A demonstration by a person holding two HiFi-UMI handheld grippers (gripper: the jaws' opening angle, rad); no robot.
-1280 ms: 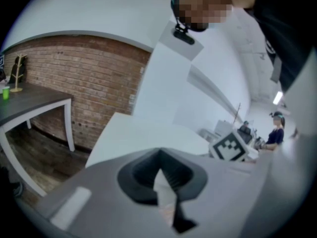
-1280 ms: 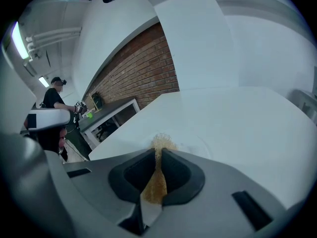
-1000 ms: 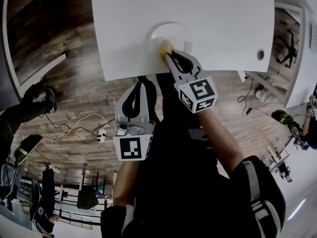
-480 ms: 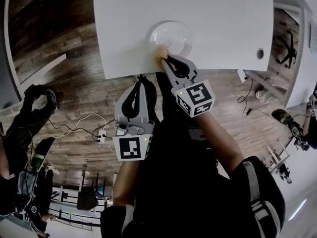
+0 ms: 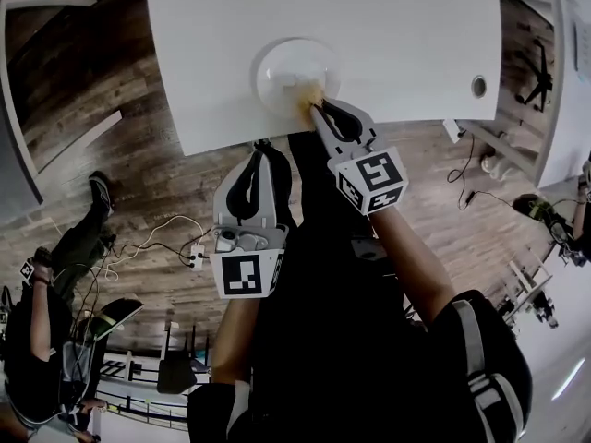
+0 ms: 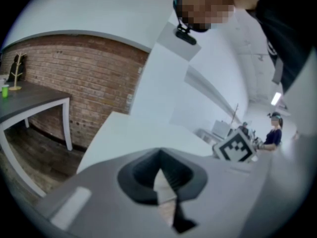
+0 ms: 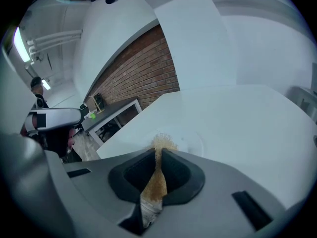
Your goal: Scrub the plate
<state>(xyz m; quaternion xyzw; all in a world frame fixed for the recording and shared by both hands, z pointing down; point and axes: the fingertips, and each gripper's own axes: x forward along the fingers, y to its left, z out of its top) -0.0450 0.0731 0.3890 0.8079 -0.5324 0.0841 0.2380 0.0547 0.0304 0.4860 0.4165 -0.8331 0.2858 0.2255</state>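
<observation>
The white plate (image 5: 294, 74) sits on the white table (image 5: 397, 35), close to its near edge. The right gripper (image 5: 319, 109) is clamped on a tan scrubbing pad (image 5: 309, 93), and the pad's frayed tip presses onto the near rim of the plate (the right gripper view shows the pad pinched flat between the jaws). The left gripper (image 5: 263, 148) hangs back off the table, over the wooden floor (image 5: 138, 183), with its jaws together and nothing between them.
</observation>
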